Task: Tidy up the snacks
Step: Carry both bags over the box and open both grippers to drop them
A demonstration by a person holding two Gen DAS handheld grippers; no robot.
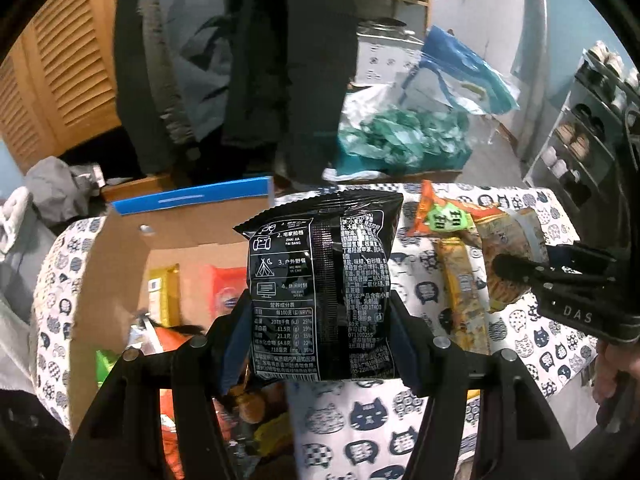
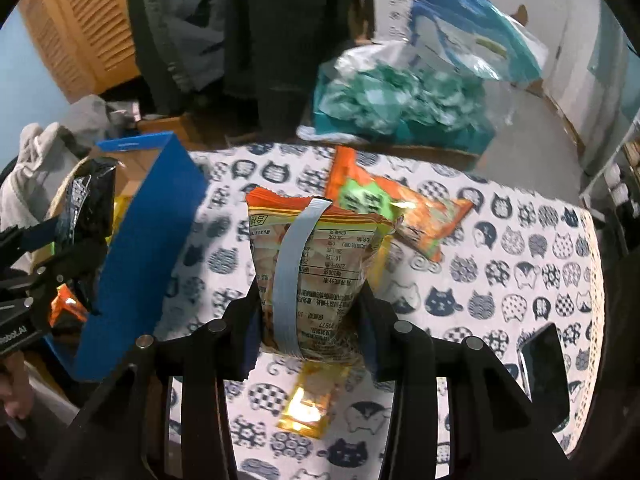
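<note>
My left hand-held gripper is clamped on a black snack bag, its pads pressing the bag's lower sides; the bag stands upright, long axis vertical, back label toward the camera, raised above the near edge of the cardboard box and the cat-print worktop. My right hand-held gripper grips an orange-topped snack bag low on its sides, likewise upright, its print upside down, a pale strip running down its back, lifted clear of the worktop. Below it a small yellow packet lies flat on the cloth. Inside the open box, at left, sit a yellow packet, red and orange packets and a green one, loosely heaped. Farther back on the worktop an orange-and-green packet lies flat, long axis slanting from upper left to lower right. A dark phone rests near the right edge
</note>
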